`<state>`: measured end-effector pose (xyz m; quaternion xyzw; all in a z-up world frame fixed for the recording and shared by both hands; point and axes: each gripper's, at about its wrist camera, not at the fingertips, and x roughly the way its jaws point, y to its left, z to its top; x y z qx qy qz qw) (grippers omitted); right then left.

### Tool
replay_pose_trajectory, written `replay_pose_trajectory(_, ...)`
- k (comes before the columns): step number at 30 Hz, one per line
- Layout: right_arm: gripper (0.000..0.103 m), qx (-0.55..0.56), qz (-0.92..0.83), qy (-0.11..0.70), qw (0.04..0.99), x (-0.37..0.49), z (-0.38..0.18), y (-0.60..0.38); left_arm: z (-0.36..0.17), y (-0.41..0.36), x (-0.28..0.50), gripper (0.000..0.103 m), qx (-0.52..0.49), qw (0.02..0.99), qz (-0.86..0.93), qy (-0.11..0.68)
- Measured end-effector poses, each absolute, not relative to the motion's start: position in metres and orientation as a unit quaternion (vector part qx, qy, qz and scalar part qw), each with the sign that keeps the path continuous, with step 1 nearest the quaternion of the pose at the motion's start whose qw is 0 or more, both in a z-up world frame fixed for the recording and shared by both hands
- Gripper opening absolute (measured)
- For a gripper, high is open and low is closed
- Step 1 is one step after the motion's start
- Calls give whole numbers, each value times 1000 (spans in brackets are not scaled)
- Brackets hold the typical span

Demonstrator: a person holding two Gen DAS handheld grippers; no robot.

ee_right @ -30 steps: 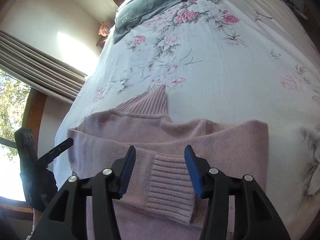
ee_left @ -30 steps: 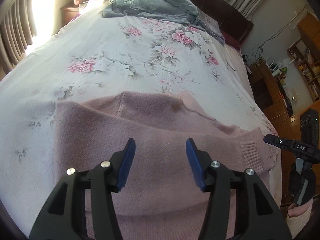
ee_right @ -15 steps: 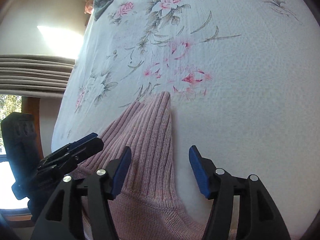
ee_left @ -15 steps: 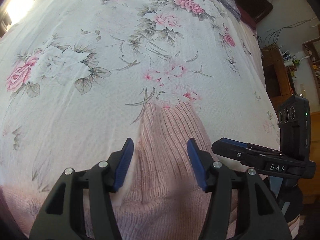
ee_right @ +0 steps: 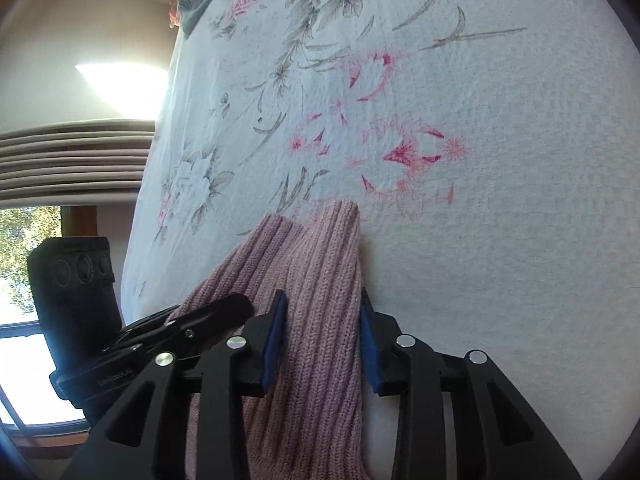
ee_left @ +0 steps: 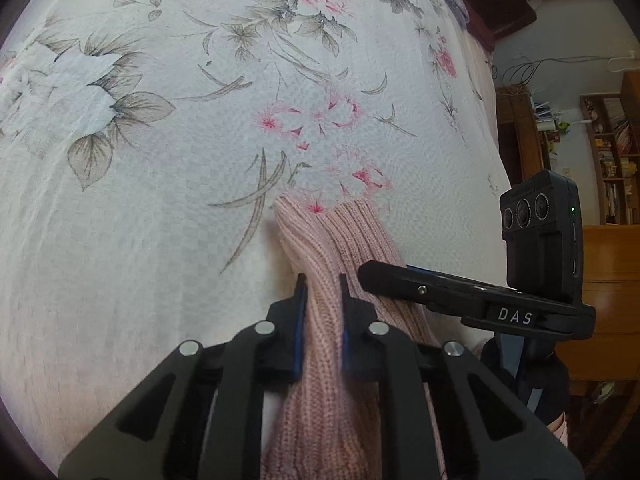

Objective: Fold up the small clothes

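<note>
Both grippers closed onto ribbed pink sweater collar (ee_left: 320, 320).

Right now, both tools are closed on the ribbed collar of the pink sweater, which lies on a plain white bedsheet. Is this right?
Not quite: the bedsheet is not plain. It is white with a floral print of pink blossoms and grey-green leaves, clear in both wrist views. The rest stands: the left tool and the right tool each grip the ribbed collar of the pink sweater.
</note>
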<state>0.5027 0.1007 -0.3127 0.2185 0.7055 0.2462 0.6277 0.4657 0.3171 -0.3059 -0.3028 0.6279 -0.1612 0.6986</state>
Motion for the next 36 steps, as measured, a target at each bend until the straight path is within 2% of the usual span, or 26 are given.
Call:
replay_pose_trajectory(3,23,228,253,683,646,501,-297,96,-298,319,462,8,-312,714,-170,603)
replay_pose_trajectory(10,21,242,302,608,693,484,-225,81,-228,326,439,9,-332,766,-222,504)
replay_pose_trajectory(16,19,225,355,536,732,438,-149,69,-170,313,394,11,-289,795,-276,456)
replay_pose_trajectory(17,17,217,363,525,738,427,-138,66,-162,311,382,11,-281,799,-284,449)
replay_pose_trajectory(18,10,211,372,515,743,415,-129,67,-155,310,371,11,-274,804,-289,441)
replay_pose_trajectory(23,10,184,408,488,749,350,-101,70,-127,301,308,20,-223,827,-320,404)
replay_pose_trajectory(28,12,114,416,494,755,277,-104,74,-123,294,245,38,-171,828,-364,391)
replay_pose_trajectory(30,25,66,403,516,754,253,-118,78,-138,293,225,39,-152,819,-366,415)
replay_pose_trajectory(31,28,43,396,527,750,240,-125,76,-147,292,217,39,-142,812,-366,432)
replay_pose_trajectory(36,29,22,381,551,742,214,-138,59,-180,299,193,40,-122,787,-357,487)
